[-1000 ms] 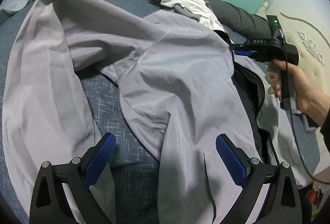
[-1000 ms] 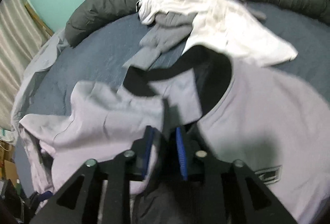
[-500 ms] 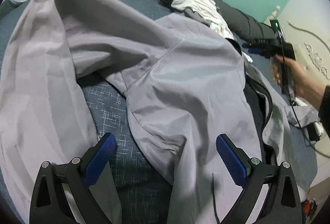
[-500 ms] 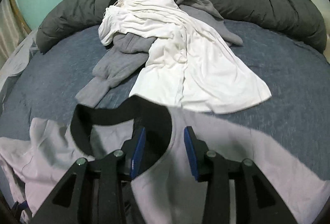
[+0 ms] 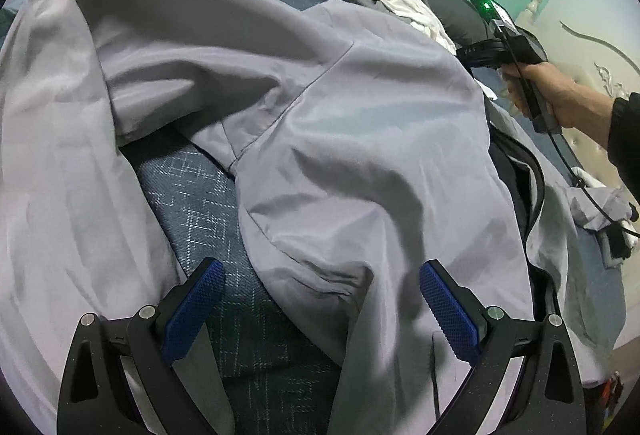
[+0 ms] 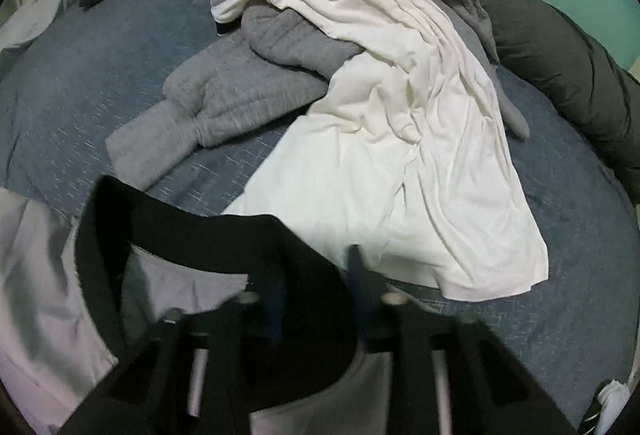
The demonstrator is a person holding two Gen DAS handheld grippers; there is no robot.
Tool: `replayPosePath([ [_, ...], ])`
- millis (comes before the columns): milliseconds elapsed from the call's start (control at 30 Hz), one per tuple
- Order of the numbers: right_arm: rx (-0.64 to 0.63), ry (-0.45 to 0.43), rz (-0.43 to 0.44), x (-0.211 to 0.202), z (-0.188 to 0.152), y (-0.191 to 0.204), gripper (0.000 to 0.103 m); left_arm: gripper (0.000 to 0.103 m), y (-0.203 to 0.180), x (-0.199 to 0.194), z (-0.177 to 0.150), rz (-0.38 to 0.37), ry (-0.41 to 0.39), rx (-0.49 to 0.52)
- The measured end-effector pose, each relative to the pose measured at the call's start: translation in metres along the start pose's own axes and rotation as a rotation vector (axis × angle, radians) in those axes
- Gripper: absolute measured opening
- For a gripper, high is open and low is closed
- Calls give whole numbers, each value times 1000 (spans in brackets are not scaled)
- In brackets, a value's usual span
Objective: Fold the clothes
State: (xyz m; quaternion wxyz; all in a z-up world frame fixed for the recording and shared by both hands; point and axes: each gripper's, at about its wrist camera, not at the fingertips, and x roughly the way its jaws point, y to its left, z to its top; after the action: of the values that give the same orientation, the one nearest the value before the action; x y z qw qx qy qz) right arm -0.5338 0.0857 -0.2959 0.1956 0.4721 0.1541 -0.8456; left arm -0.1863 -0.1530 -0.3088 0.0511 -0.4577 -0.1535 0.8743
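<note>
Smooth, thin lilac-grey cloth on the jacket [image 5: 360,139], faintly sheeny, creased in soft folds; matt black ribbed knit at its collar [image 6: 168,235]. Coarse woven blue cloth with a pale crosshatch pattern on the bed cover [image 5: 208,203]. Puffy, quilted dark grey fabric on the duvet roll [image 6: 560,43] along the far edge of the bed, matt. Soft white jersey, finely wrinkled, on the white shirt [image 6: 400,123]; fuzzy, ribbed grey knit on the sweater [image 6: 240,95] beneath it. Matt black plastic on the left gripper [image 5: 320,307], with small bright metal screws; blue rubbery pads [image 5: 448,311], finely stippled. Right gripper [image 6: 316,299] blurred, dark and matt as far as visible.
</note>
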Motion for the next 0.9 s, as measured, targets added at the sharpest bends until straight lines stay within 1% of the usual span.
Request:
replayPosePath([
  [67,-25,15,-19,6,3,2,3,100,0,0,0,0,-1,1],
  [100,-22,8,-35,5,5,-1,2,100,0,-1,0,-1,-3,2],
  [200,47,-61,-106,-7,12,-25,2,100,-1,0,0,-1,-7,6],
  [300,107,-84,-177,-10,19,-47,2,100,0,1,1,2,-5,4],
  [333,124,-91,-183,-10,20,-51,2,100,-1,1,1,2,-5,7],
  [367,143,-88,-171,-8,20,-55,2,100,-1,2,0,2,-5,10],
  [400,151,-56,-147,0,19,-57,2,100,-2,3,0,4,-2,15],
  [433,147,-4,-132,11,19,-57,2,100,-2,4,0,5,1,18],
  [467,129,35,-149,19,18,-54,2,100,-1,6,1,5,6,16],
  [500,112,38,-178,20,17,-50,4,100,0,7,2,6,10,14],
  [567,132,-27,-217,8,18,-48,12,100,3,7,2,3,9,12],
  [600,143,-61,-239,0,19,-47,23,100,3,7,3,2,8,12],
  [633,147,-94,-261,-8,21,-45,31,100,1,8,3,2,7,13],
  [700,140,-165,-272,-24,24,-36,32,100,-1,9,3,2,7,14],
  [767,132,-207,-266,-36,28,-27,32,100,-2,11,3,2,6,15],
  [800,142,-224,-279,-41,29,-26,35,100,-3,11,3,1,5,15],
  [833,152,-241,-292,-46,31,-25,47,100,-3,11,3,0,5,14],
  [867,162,-257,-305,-51,32,-24,51,100,-3,10,2,-1,4,13],
  [900,190,-262,-283,-54,33,-25,52,100,-3,10,1,-2,4,12],
])
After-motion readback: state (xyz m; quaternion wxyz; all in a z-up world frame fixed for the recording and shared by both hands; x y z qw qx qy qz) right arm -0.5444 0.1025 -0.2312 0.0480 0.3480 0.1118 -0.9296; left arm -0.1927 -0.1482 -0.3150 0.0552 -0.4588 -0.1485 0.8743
